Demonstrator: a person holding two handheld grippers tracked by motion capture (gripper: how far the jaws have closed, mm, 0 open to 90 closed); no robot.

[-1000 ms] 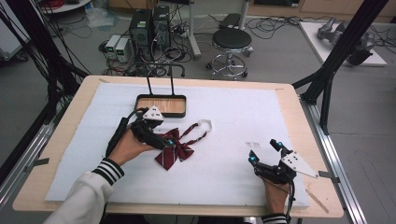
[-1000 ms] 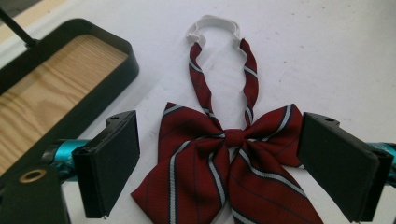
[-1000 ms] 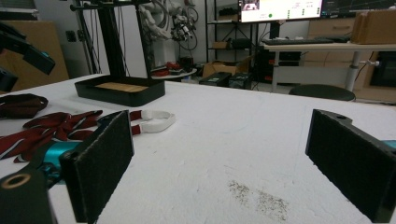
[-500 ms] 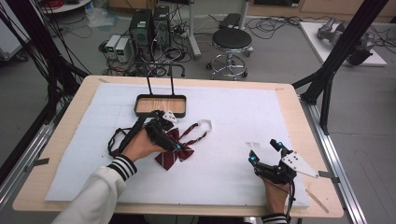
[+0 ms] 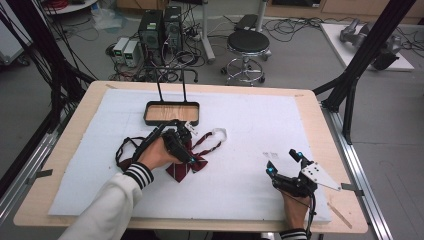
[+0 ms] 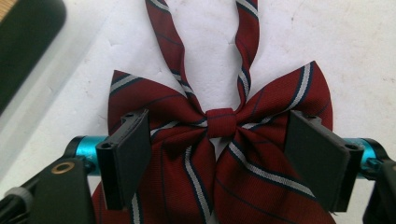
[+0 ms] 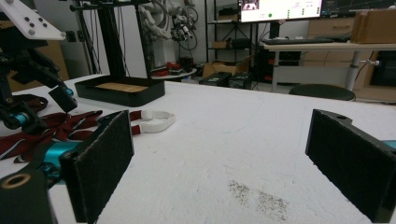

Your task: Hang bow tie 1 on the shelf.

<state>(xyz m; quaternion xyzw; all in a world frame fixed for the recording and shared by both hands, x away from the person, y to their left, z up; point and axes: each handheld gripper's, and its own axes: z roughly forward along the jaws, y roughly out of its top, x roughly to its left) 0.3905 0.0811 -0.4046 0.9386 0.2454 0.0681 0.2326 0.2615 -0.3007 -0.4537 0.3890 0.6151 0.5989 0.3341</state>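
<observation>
Left gripper [image 6: 218, 154] low in frame centre, straddling the dark-red striped bow tie [image 6: 219, 149]; jaws spread but just been closing, one over each wing, knot midway between, pads not yet pressing; bow flat on the white mat [image 5: 250, 125] at centre-left of the high view, just below the black tray [image 5: 171, 113]; straps running up and right to a white clasp [image 5: 218, 133]; right gripper [image 5: 284, 162] at lower right, spread wide, holding nothing.
</observation>
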